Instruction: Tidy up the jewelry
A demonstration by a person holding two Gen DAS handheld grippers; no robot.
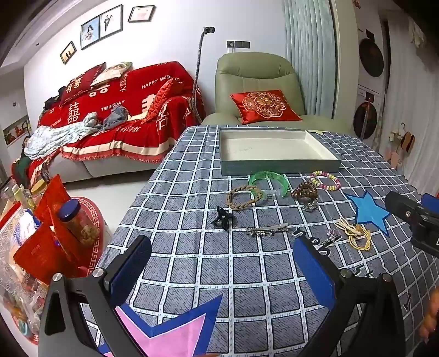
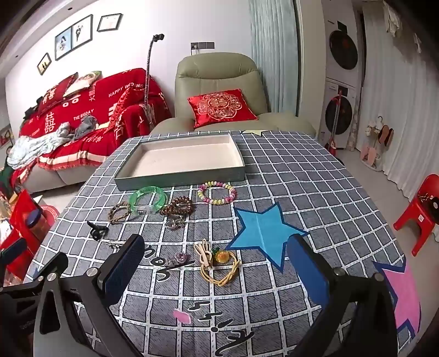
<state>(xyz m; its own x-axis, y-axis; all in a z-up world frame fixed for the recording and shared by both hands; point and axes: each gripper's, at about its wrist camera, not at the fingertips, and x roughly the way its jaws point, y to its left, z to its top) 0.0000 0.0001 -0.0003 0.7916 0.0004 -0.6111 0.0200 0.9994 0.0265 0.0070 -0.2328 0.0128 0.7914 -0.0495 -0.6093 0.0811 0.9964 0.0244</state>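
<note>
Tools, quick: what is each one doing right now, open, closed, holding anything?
Left tool: open wide, empty, above the checked tablecloth.
Right tool: open wide, empty, the yellow hair tie lying on the cloth beyond it.

Setting: living room of a home, decorated for a wedding.
A sofa (image 1: 115, 115) draped in a red "HAPPY WEDDING" throw, a green recliner (image 2: 219, 90) with a red embroidered cushion (image 2: 221, 107), framed photographs (image 1: 101, 26) on the wall, and stacked laundry machines (image 2: 341, 85) are seen behind a table under a checked cloth (image 2: 301, 178).
</note>
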